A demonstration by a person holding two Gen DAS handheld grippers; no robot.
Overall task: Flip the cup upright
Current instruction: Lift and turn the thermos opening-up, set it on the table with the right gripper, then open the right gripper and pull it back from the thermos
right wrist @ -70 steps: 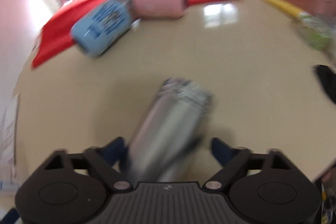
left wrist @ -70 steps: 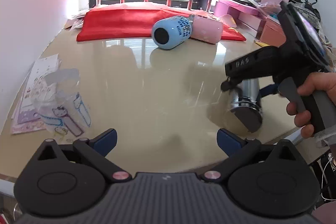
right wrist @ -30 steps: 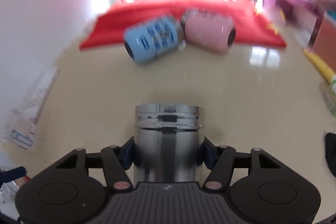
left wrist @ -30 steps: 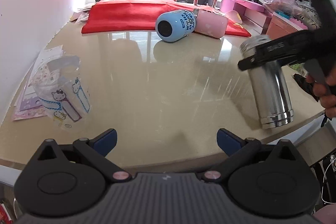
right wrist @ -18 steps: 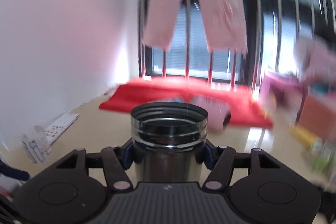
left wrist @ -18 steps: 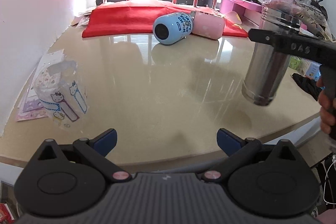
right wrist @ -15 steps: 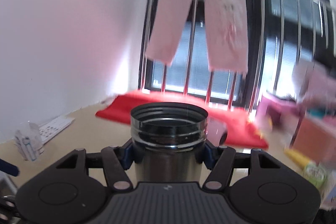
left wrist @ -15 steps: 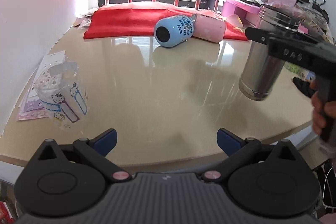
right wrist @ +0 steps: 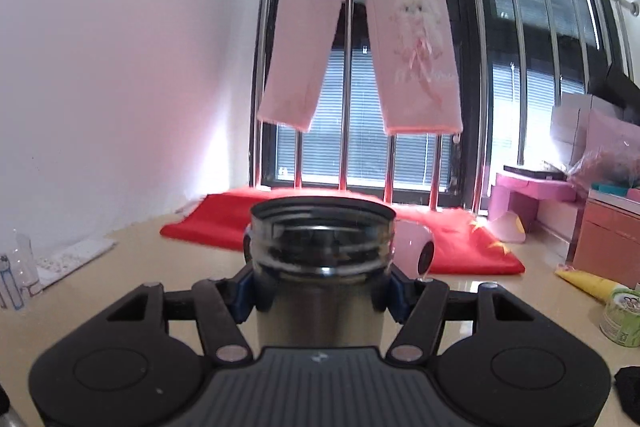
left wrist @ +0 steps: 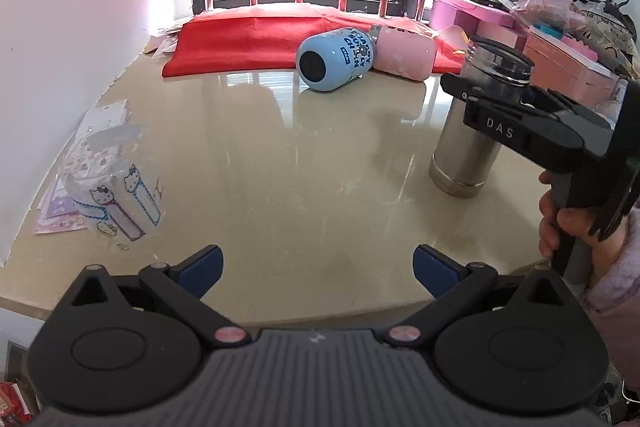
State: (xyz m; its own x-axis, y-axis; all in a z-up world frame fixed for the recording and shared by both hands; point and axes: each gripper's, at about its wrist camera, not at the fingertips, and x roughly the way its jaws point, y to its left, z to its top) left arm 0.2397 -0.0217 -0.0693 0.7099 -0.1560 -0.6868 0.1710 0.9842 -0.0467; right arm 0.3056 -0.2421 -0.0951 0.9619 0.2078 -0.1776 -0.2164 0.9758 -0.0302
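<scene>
Cup [right wrist: 320, 291] now upright in right tongs [right wrist: 320, 287]

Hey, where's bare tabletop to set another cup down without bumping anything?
Widest bare patch: mid-table, bordered by the sticker packet on the left, the blue cup behind and the steel cup in the right claw on the right. Crowded: the back, where the blue and pink cup lie against the red cloth.

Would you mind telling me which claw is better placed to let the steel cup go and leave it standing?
The right claw. It is shut on the steel cup, which is upright, mouth up, base at the table. The left claw hangs open at the near edge, holding nothing, away from the cup.
</scene>
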